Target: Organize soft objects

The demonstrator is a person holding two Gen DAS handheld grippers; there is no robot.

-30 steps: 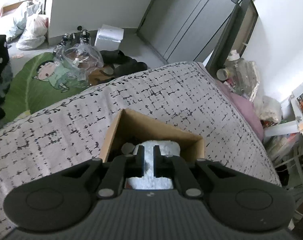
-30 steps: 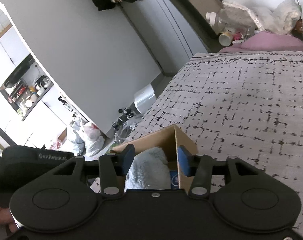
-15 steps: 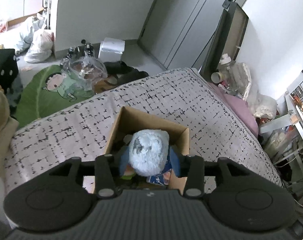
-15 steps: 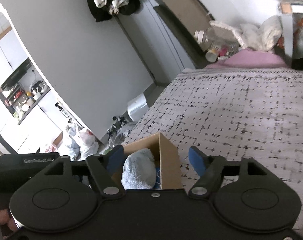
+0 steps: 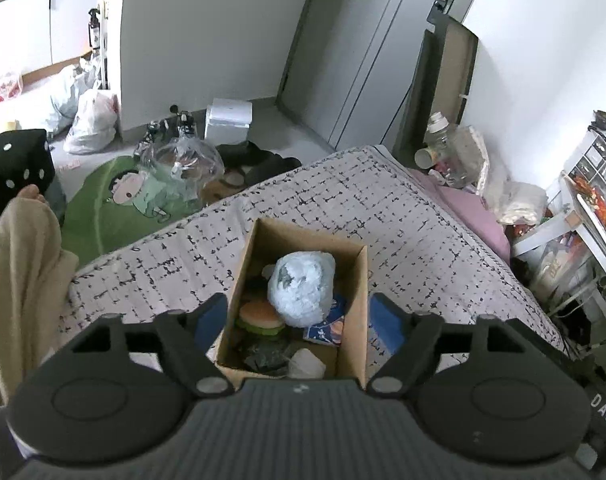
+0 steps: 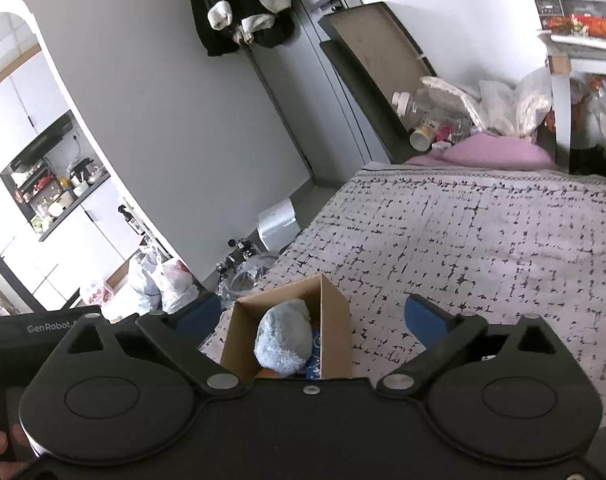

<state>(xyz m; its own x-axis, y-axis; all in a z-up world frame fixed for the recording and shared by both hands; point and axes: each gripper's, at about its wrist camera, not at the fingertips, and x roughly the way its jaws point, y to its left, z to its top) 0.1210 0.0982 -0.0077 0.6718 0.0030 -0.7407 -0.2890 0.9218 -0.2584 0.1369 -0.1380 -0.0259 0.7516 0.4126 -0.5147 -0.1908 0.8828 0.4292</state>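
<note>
A fluffy pale-blue plush ball (image 5: 302, 294) (image 6: 283, 341) sits on top of the contents of an open brown cardboard box (image 5: 359, 280) (image 6: 335, 328), directly ahead of both claws and held by neither. Beneath and beside it in the box lie a soft toy burger with a tan bun and green layer (image 5: 261, 317), a dark crumpled soft item (image 5: 267, 354), a white soft piece (image 5: 306, 363) and a blue printed packet (image 5: 326, 326). The left claw (image 5: 297, 318) is spread wide, its blue-padded fingers (image 5: 385, 322) standing outside the box walls on either side, not touching the plush. The right claw (image 6: 313, 318) is likewise wide apart and empty, the box between its fingers. The box rests on a bed with a grey-lilac quilt printed with black dashes (image 5: 403, 240) (image 6: 483, 248). Beyond the left claw, past the bed edge, a green cartoon-print rug (image 5: 123, 208) lies on the floor.
</note>
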